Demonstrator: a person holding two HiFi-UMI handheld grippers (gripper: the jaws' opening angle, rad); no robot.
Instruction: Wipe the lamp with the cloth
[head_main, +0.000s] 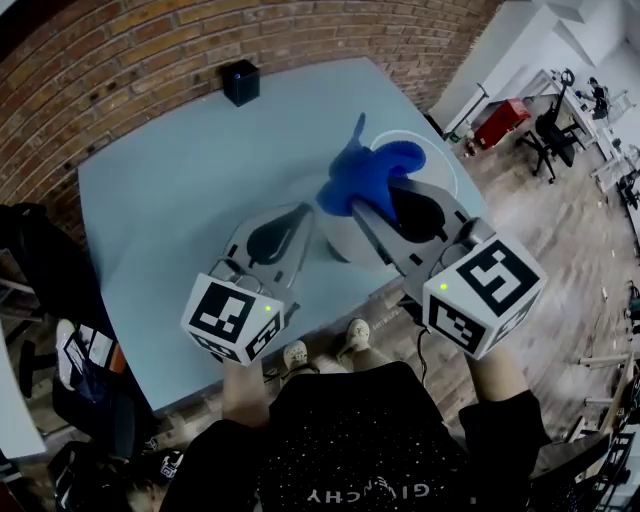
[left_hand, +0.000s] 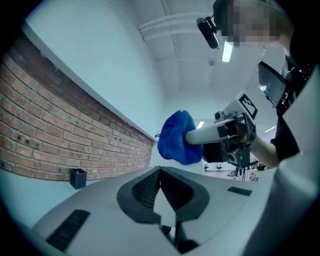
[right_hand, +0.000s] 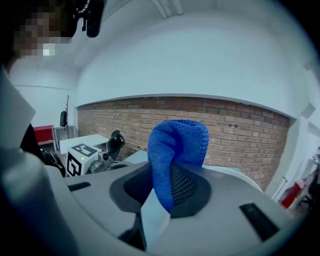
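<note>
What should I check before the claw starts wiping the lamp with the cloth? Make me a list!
1. Right claw grips the cloth: ok, shut on it.
2. Left claw free: ok, shut with nothing in it.
3. Cloth above the lamp: ok, seen in the head view.
4. Cloth touching the lamp: cannot tell.
5. Black box out of the way: ok, far back on the table.

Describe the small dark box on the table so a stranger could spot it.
Start at the pale blue table that stands against the brick wall. Near its far edge, close to the wall, sits the box. It is the only dark, square thing there, well apart from the white lamp and blue cloth.
</note>
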